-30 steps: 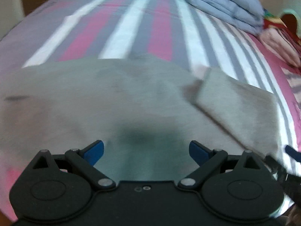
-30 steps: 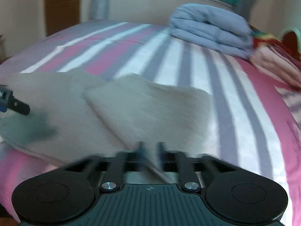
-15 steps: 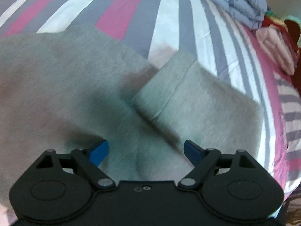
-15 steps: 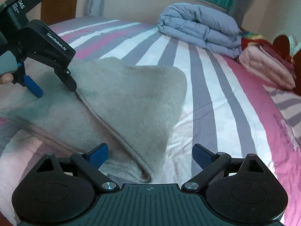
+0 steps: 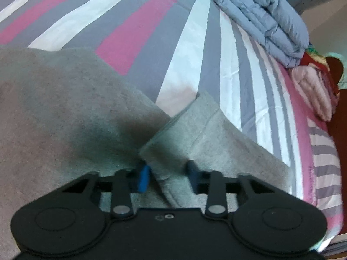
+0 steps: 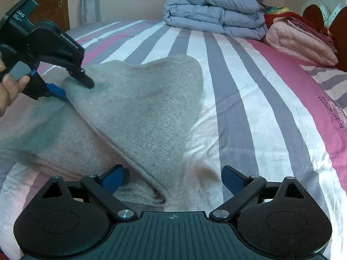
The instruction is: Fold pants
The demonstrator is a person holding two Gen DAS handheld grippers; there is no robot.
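Observation:
Grey fleece pants (image 5: 65, 112) lie on the striped bed, with one leg end folded over on top (image 6: 143, 108). My left gripper (image 5: 168, 172) has its jaws narrowed around the hem corner of the folded part (image 5: 164, 151); it also shows in the right wrist view (image 6: 71, 86) at the far corner of that flap. My right gripper (image 6: 172, 176) is open, low over the near hem corner (image 6: 156, 186), which lies between its blue fingertips (image 6: 112, 176).
A striped pink, grey and white bedsheet (image 6: 249, 108) covers the bed. A folded blue-grey duvet (image 6: 212, 19) and a pink folded blanket (image 6: 299, 41) lie at the far end. A wooden headboard (image 6: 338, 34) is at the right.
My left gripper moved onto the flap's far corner and closed around it. My right gripper let go of the fabric and opened, and now rests low at the near corner.

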